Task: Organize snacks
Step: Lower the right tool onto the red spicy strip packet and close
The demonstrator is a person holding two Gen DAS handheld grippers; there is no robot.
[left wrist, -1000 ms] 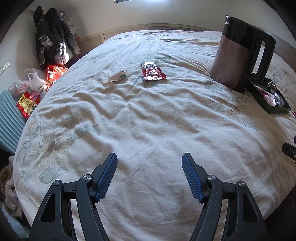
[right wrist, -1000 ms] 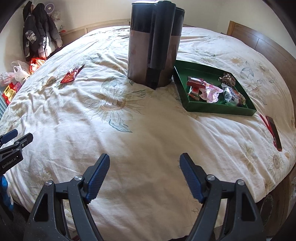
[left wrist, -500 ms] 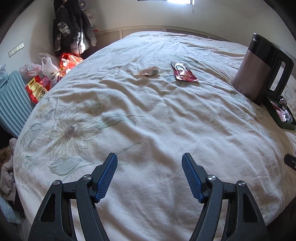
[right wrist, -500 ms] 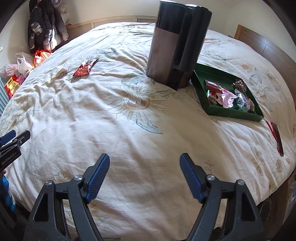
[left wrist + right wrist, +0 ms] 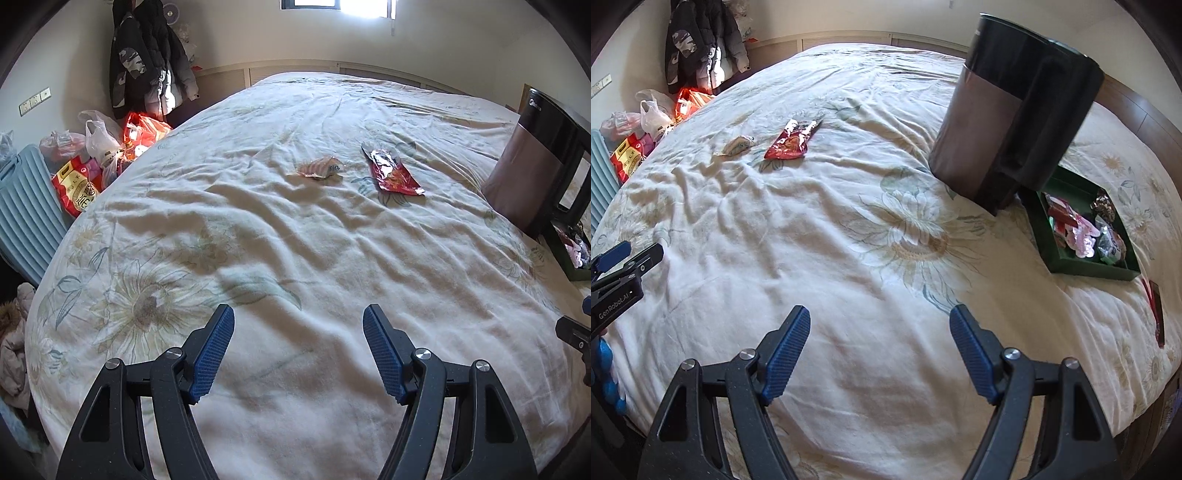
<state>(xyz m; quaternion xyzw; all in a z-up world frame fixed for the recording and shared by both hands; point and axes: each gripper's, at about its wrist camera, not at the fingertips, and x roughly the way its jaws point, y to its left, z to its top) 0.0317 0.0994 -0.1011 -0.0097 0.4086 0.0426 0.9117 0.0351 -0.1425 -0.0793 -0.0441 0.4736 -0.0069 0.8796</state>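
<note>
Both grippers empty, jaws spread wide: left gripper, right gripper, low over the near edge of the bed.

Two loose snacks lie mid-bed: red foil packet, small pale wrapper just beside it.

Green tray holds several snacks, touching the dark kettle.

Judgement: reach far, pinch a packet by its flat edge, avoid bunching the sheet.

Writing: "GenRobot.AI" on the left gripper body; the kettle's logo is unreadable.
</note>
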